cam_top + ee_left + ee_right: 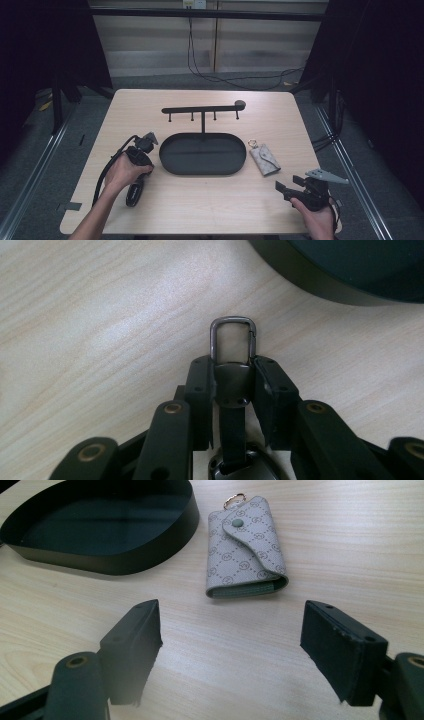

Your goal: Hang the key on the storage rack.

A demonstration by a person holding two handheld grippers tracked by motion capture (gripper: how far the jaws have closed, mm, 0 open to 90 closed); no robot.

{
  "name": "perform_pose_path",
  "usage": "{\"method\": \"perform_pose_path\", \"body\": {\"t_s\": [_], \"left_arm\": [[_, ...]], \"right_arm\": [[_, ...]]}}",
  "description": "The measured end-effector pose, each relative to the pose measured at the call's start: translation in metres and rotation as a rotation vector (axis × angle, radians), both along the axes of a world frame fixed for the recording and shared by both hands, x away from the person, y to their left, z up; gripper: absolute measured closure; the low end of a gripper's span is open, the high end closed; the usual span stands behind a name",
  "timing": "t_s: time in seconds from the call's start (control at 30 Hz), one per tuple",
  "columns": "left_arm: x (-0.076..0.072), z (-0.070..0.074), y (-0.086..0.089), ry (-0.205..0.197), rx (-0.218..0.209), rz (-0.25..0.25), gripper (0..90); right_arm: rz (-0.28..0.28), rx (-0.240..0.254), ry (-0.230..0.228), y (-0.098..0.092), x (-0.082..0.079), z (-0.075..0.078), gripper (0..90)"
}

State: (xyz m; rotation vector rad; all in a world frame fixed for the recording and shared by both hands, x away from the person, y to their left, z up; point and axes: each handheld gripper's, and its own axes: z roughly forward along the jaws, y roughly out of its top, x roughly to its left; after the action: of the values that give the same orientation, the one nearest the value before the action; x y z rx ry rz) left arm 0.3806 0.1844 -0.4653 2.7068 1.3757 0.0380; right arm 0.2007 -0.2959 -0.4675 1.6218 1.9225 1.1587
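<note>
I have the left tongs (pixel 232 371) clamped on a dark key fob (pixel 233 385); in the left gripper view the 2 pads pinch its black top from both sides, and its metal clip loop (pixel 233 337) sticks out past the tips toward 12 o'clock, lying just over the desk (pixel 90 315). The fob's strap runs back between the jaws toward 6 o'clock, so its long axis lies along the tongs themselves. In the high view these tongs (pixel 146 142) sit at about 9 o'clock of the oval black tray (pixel 202 153), just beside its left end.

My right tongs (pixel 230 645) stand open with nothing between the pads; the patterned key pouch (pixel 246 547) lies ahead of them at 12 o'clock, well clear of the tips, its long axis running roughly away from me with the ring end (pixel 234 499) farthest off and the folded end nearest. In the high view the right tongs (pixel 287 189) rest near the desk's front right, and the pouch (pixel 264 159) lies at 3 o'clock of the tray, just beside its rim but not touching as far as I can tell.

The tray holds nothing that I can see. The hook bar (pixel 202 109) rises from its rear edge at 12 o'clock, with 4 pegs hanging bare.

I judge the fob is bound for a peg or the tray, and the left hand is plainly the nearer one; the clip loop leading the tongs is what would have to meet a peg.
</note>
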Motion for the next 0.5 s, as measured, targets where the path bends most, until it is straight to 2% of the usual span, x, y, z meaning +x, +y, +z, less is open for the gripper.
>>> {"method": "perform_pose_path", "body": {"t_s": [0.03,0.1,0.17,0.23,0.3,0.5], "left_arm": [[0.001,0.0,0.001,0.004,-0.001,-0.013,70.5],[0.001,0.0,0.002,0.012,-0.016,-0.006,70.5],[0.0,0.003,0.002,0.0,-0.02,0.003,70.6],[-0.002,0.007,0.003,-0.017,-0.043,0.006,70.5],[-0.001,0.011,0.004,-0.017,-0.047,-0.012,70.5],[-0.002,0.024,0.007,-0.029,-0.079,-0.011,70.6]], "right_arm": [[-0.001,0.001,0.001,0.0,0.0,0.0,24.3],[-0.003,0.0,0.001,0.0,0.0,0.0,24.3],[-0.002,0.001,0.002,0.0,0.0,0.0,24.3],[-0.001,0.002,0.002,0.0,0.0,0.0,24.3],[-0.005,0.003,0.001,0.0,0.0,0.0,24.3],[-0.008,0.0,0.002,0.0,-0.001,0.0,24.3]]}}
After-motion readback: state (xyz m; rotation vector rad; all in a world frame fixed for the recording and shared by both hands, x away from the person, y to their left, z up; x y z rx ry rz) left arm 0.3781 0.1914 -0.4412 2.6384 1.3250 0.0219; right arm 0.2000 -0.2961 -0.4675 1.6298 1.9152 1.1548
